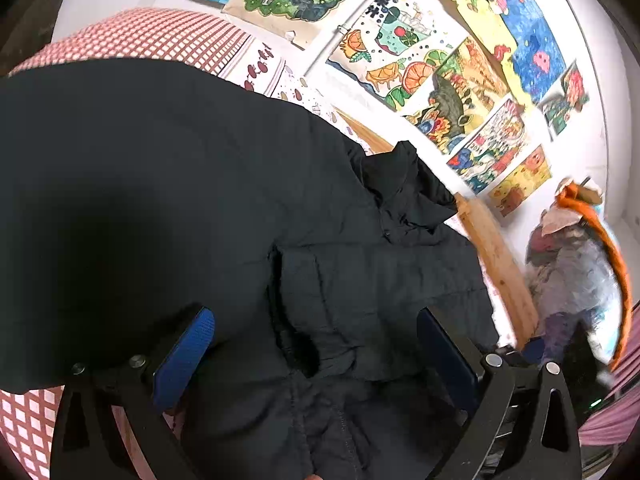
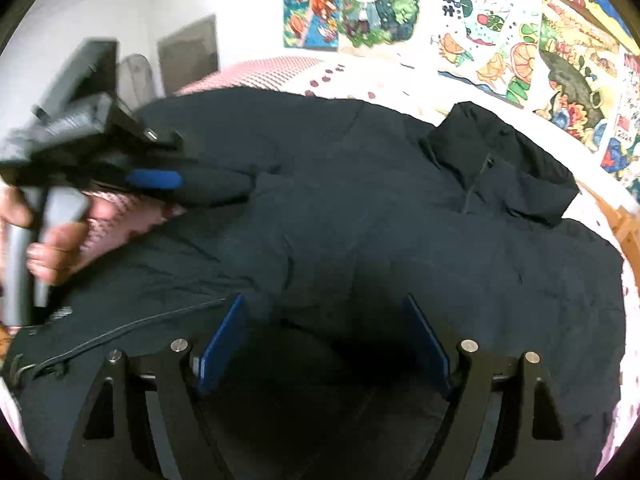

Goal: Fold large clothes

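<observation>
A large black padded jacket [image 1: 200, 184] lies spread on a bed, its collar [image 1: 404, 184] toward the wall. My left gripper [image 1: 316, 320] is open, fingers wide apart, hovering low over the jacket's folded sleeve area. My right gripper [image 2: 326, 312] is open over the jacket [image 2: 400, 220] body, nothing between its blue pads [image 2: 224, 340]. In the right wrist view the left gripper [image 2: 156, 178] shows at the left, blurred, at the end of a sleeve, held by a hand [image 2: 52, 248]. The collar [image 2: 492, 160] lies at the upper right.
The bed has a red-and-white checked cover [image 1: 152, 36] and patterned sheet [image 2: 360, 76]. A wooden bed rail [image 1: 500, 256] runs along a white wall with several colourful drawings [image 1: 404, 52]. A pile of clothes with an orange strap [image 1: 580, 272] lies beyond the rail.
</observation>
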Tool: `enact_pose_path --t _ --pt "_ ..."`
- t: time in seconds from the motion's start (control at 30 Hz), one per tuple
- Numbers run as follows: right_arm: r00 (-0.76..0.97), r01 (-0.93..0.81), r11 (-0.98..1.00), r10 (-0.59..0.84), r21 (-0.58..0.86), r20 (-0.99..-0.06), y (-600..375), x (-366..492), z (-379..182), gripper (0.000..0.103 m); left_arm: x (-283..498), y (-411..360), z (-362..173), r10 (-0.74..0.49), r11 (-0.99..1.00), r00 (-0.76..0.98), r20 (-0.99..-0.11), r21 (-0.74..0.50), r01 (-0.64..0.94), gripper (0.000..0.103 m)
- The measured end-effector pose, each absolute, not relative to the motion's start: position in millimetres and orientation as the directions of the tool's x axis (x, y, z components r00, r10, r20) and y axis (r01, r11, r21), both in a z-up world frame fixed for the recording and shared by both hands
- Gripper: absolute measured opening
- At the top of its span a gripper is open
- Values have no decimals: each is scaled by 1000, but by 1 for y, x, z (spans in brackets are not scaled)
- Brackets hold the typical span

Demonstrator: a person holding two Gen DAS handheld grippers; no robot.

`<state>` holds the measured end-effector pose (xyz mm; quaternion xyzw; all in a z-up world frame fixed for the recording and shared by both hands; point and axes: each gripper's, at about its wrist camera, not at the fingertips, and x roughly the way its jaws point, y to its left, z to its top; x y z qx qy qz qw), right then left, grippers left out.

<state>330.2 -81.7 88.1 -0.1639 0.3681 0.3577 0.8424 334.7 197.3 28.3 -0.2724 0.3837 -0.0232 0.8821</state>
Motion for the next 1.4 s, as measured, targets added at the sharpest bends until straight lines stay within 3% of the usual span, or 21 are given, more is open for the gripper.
enact_pose_path --t 0.13,0.33,0.43,0.57,0.83,1.17,1.4 --pt "584 -614 783 367 -97 -724 -123 375 82 75 346 177 24 -136 933 657 -742 -319 -167 102" --pt "555 -366 930 178 -46 -813 -187 423 35 75 381 138 -6 81 984 502 -861 -12 -180 102" --pt "498 -349 937 212 29 -841 -192 433 13 75 391 125 -24 180 978 433 -883 115 -173 103" --pt "476 -350 936 218 43 -852 -190 441 -6 79 397 124 -38 215 972 411 -886 153 -179 103" --pt "493 -365 931 222 32 -841 -181 444 -26 89 391 132 -39 167 976 455 -875 82 -201 103" --pt "569 -380 925 245 14 -785 -176 401 5 91 308 201 3 -70 859 617 -784 -362 -362 103" --pt "566 -488 873 324 8 -758 -135 391 48 91 235 267 8 -60 687 698 -713 -537 -490 103"
